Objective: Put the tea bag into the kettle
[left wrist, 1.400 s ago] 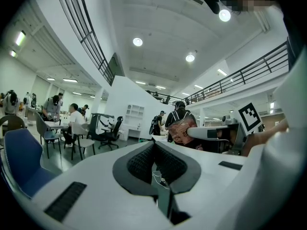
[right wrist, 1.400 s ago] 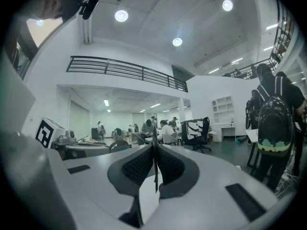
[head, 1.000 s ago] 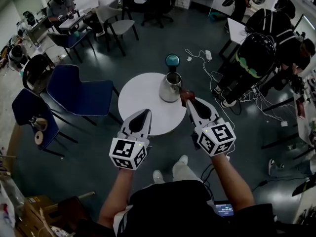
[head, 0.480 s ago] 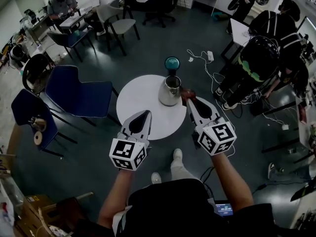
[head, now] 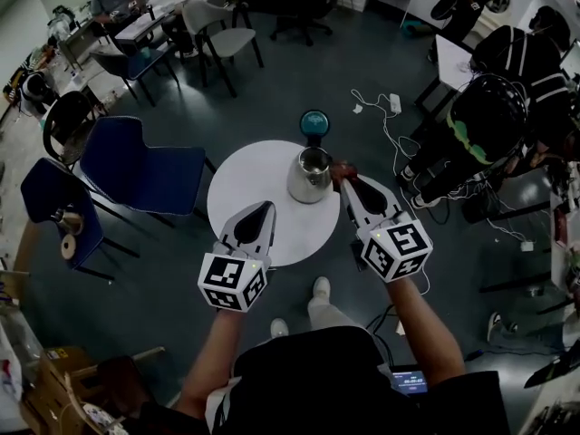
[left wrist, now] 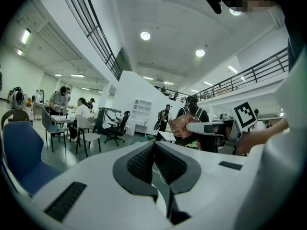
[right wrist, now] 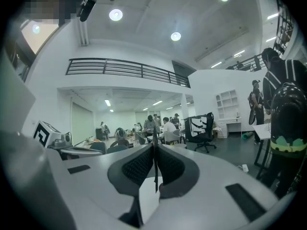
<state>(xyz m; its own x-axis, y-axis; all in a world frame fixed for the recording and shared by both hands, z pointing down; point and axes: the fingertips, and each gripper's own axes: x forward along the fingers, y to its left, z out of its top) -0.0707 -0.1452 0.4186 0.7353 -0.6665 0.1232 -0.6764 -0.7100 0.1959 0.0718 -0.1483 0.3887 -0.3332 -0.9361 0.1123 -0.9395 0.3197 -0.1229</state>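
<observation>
One tea bag (head: 340,169) is pinched in the right tongs (head: 346,179), at 3 o'clock off the kettle (head: 308,185) rim and not over its mouth. The left tongs (head: 266,208) are closed on nothing, at 7 o'clock over the bench (head: 238,198). If released here, the bag would likely miss and drop onto the bench or floor.

The tea bag (head: 337,169) was mostly covered by the right gripper (head: 345,182); what lay inside the kettle (head: 311,178) was too small to tell.
</observation>
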